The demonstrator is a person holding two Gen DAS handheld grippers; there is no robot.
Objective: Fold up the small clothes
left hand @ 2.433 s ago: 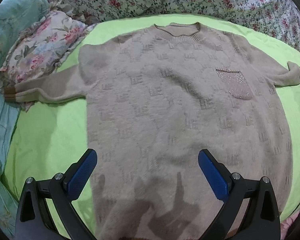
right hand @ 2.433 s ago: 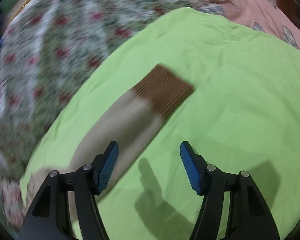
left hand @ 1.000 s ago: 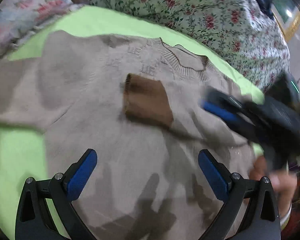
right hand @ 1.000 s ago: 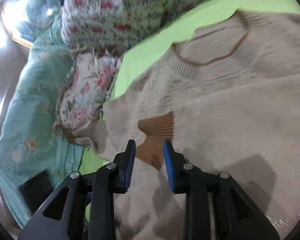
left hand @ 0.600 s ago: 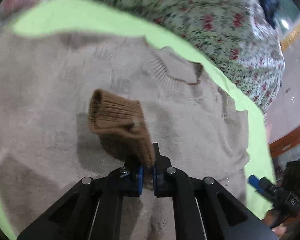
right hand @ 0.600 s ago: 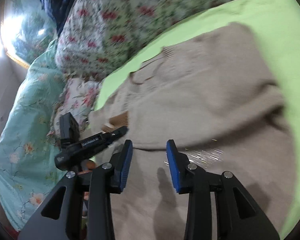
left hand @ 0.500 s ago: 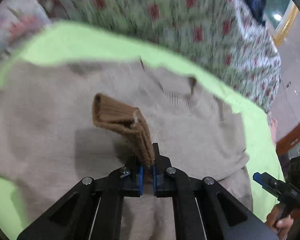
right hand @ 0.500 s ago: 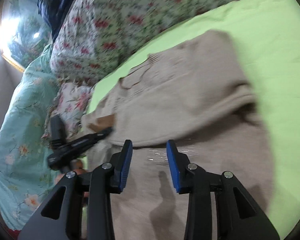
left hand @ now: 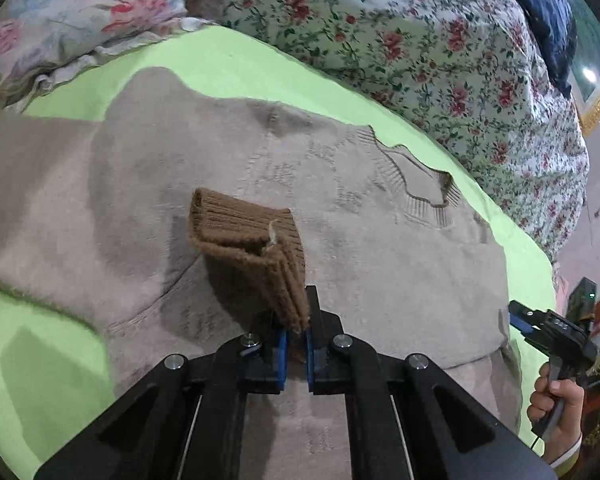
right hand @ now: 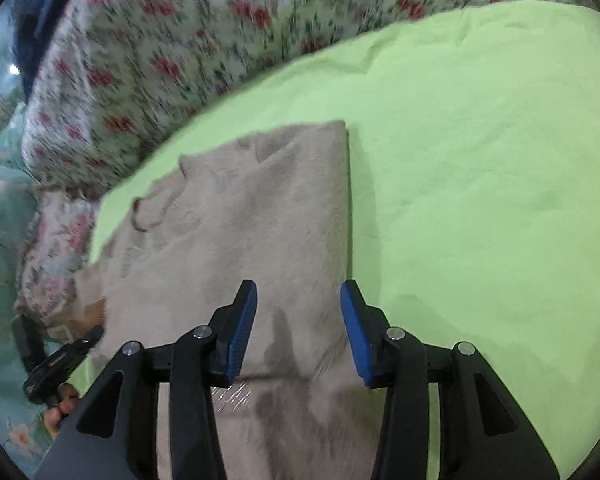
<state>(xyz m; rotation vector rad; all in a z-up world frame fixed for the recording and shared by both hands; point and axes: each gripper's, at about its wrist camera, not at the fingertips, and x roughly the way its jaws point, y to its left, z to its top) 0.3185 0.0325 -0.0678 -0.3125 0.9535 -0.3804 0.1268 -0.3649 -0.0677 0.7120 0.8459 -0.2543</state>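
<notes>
A beige knitted sweater (left hand: 380, 264) lies flat on a lime-green sheet (left hand: 228, 60), neckline at the far side. My left gripper (left hand: 296, 332) is shut on the sweater's brown ribbed cuff (left hand: 252, 248) and holds it lifted over the chest. In the right wrist view the sweater (right hand: 260, 216) has its right sleeve folded in, with a straight edge on the right. My right gripper (right hand: 298, 320) is open and empty above that folded side. It also shows in the left wrist view (left hand: 548, 332) at the far right.
A floral quilt (left hand: 420, 32) is bunched along the far side of the sheet. A floral pillow (left hand: 60, 12) lies at the far left. Bare green sheet (right hand: 480, 180) lies right of the sweater. A teal bedspread (right hand: 0, 240) lies at the left.
My left gripper has closed on the brown cuff and lifted it over the sweater. My right gripper has let go, drawn back to the right side and opened wider.
</notes>
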